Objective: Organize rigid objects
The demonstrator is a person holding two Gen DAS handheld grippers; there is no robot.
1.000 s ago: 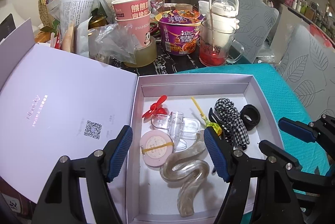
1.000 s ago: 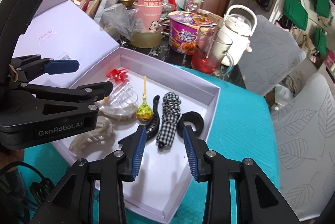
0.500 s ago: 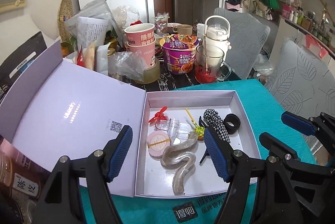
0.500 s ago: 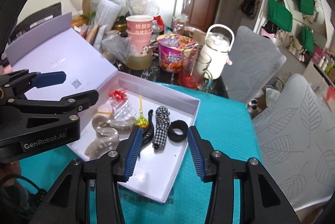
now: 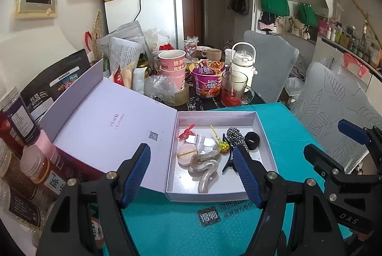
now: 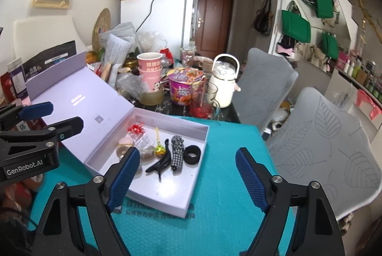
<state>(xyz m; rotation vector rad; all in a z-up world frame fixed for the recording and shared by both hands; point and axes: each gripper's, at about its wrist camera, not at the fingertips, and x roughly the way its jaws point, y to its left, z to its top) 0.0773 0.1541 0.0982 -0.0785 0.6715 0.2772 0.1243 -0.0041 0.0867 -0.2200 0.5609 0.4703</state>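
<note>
A lavender box (image 5: 216,195) (image 6: 203,129) lies open on the teal mat, its lid (image 5: 114,127) folded out to the left. Inside are a wavy translucent hair clip (image 5: 205,167), a black claw clip (image 6: 160,162), a checked scrunchie (image 6: 177,150), a black hair band (image 6: 192,154), a lollipop (image 6: 159,149), a clear clip (image 5: 203,141), a pink round case (image 5: 185,155) and a red bow (image 6: 135,128). My left gripper (image 5: 191,174) is open and empty, held above the box's near edge. My right gripper (image 6: 187,179) is open wide and empty, above the box's right side.
Behind the box stand pink paper cups (image 5: 172,69), a purple noodle bowl (image 5: 208,81), a glass mug (image 5: 232,91), a white kettle (image 5: 243,62) and bags. Jars (image 5: 28,160) crowd the left. Grey chairs (image 6: 320,150) stand to the right.
Both grippers have pulled back and up from the box, which now looks smaller and farther. The right gripper's jaws have opened wider. The items in the box have not moved.
</note>
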